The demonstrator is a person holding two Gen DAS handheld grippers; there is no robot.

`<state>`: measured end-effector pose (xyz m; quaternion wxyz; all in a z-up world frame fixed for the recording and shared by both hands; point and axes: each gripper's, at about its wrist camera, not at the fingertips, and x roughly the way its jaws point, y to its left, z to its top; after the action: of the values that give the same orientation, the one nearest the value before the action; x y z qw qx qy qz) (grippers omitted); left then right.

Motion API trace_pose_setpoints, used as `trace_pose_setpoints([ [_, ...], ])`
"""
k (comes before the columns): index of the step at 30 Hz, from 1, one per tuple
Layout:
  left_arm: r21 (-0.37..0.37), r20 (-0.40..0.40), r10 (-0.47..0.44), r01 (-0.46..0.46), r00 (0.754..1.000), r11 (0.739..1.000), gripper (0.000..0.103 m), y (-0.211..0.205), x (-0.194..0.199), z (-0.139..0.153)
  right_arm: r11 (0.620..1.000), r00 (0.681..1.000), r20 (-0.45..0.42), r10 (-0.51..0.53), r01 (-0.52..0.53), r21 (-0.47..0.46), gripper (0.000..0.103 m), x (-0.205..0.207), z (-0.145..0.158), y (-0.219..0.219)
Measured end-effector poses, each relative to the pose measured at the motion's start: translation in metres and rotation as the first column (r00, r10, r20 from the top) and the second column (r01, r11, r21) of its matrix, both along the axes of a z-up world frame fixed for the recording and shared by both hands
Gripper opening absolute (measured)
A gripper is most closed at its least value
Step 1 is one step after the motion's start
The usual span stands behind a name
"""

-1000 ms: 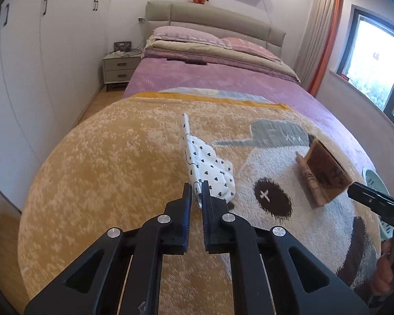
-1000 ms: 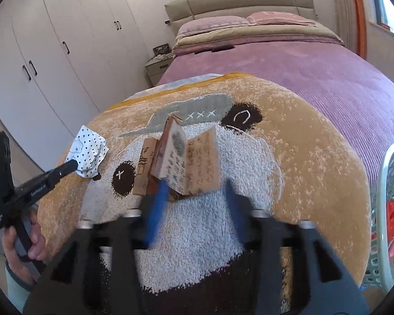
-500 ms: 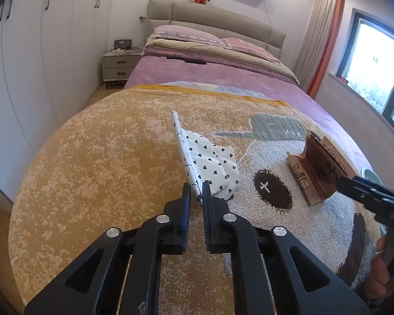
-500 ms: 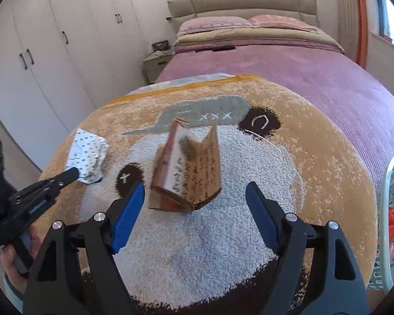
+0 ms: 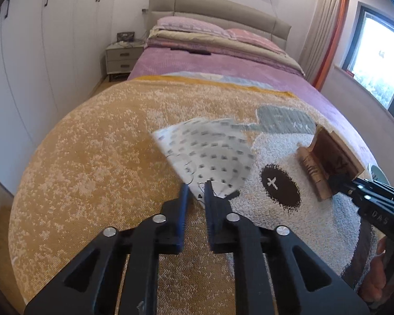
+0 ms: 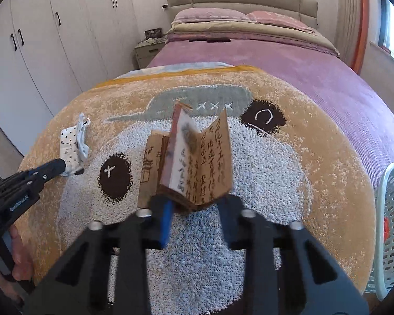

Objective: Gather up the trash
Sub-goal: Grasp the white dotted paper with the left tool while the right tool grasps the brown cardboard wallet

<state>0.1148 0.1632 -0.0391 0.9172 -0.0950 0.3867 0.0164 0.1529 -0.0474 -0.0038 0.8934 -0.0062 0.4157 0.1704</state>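
Spread over the bed point(image 6: 315, 73), the bear blanket point(image 5: 105, 157) is unchanged. At its three o'clock, the right gripper point(image 6: 195, 203), wide earlier, is closing on the brown booklet point(image 6: 197, 155). At nine, the left gripper point(image 5: 197, 193) stays clamped on the dotted wrapper point(image 5: 210, 152), now swung flatter.

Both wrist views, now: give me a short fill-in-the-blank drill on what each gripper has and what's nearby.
1. The left gripper pinches a crumpled white wrapper printed with small black ____.
2. The right gripper is closing on a brown ____ covered in handwritten characters.
3. Both pieces of trash are over a yellow blanket with a cartoon ____ face.
4. At the right edge of the right wrist view stands a perforated plastic ____.

Missing words: hearts; carton; bear; basket
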Motion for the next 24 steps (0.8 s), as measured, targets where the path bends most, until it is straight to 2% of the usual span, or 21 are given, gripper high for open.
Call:
trace_pose_setpoints([
  [3,0.008,0.015,-0.004,0.004,1.0,1.0,0.0,-0.002,-0.002,0.002,1.0,1.0,0.028,-0.002,0.002,0.008,0.007,-0.006,0.004,-0.002],
  [5,0.017,0.028,-0.017,0.017,0.999,1.0,0.0,-0.005,-0.003,0.005,1.0,0.999,0.046,-0.004,0.004,0.017,0.006,-0.009,0.007,-0.005],
  [13,0.029,0.071,-0.091,0.089,0.993,0.996,0.0,-0.031,-0.014,0.017,0.997,0.995,0.074,-0.066,0.063,0.034,0.005,-0.024,0.019,-0.036],
  [15,0.037,0.063,-0.087,0.084,0.994,0.996,0.0,-0.037,-0.015,0.019,0.996,0.994,0.07,-0.08,0.077,0.046,0.006,-0.027,0.021,-0.048],
  [16,0.014,0.054,-0.07,0.069,0.996,0.997,0.0,-0.033,-0.015,0.018,0.995,0.994,0.066,-0.084,0.08,0.054,0.006,-0.028,0.021,-0.053],
  [17,-0.002,0.052,-0.061,0.061,0.997,0.998,0.003,-0.031,-0.015,0.018,0.995,0.994,0.065,-0.087,0.083,0.058,0.006,-0.029,0.021,-0.056],
  [19,-0.044,0.034,-0.006,0.007,0.999,0.999,0.023,-0.017,-0.013,0.013,0.994,0.994,0.055,-0.093,0.089,0.069,0.006,-0.029,0.019,-0.062],
  [20,-0.055,0.016,0.023,-0.022,1.0,0.998,0.04,-0.01,-0.01,0.011,0.993,0.995,0.046,-0.092,0.088,0.079,0.006,-0.027,0.017,-0.063],
  [21,-0.069,0.006,0.032,-0.031,0.999,0.997,0.046,-0.006,-0.007,0.009,0.992,0.995,0.039,-0.091,0.088,0.088,0.006,-0.027,0.015,-0.064],
  [24,-0.151,-0.023,0.021,-0.024,1.0,0.988,0.046,0.004,0.007,0.005,0.992,0.996,0.024,-0.087,0.084,0.095,0.006,-0.024,0.01,-0.062],
])
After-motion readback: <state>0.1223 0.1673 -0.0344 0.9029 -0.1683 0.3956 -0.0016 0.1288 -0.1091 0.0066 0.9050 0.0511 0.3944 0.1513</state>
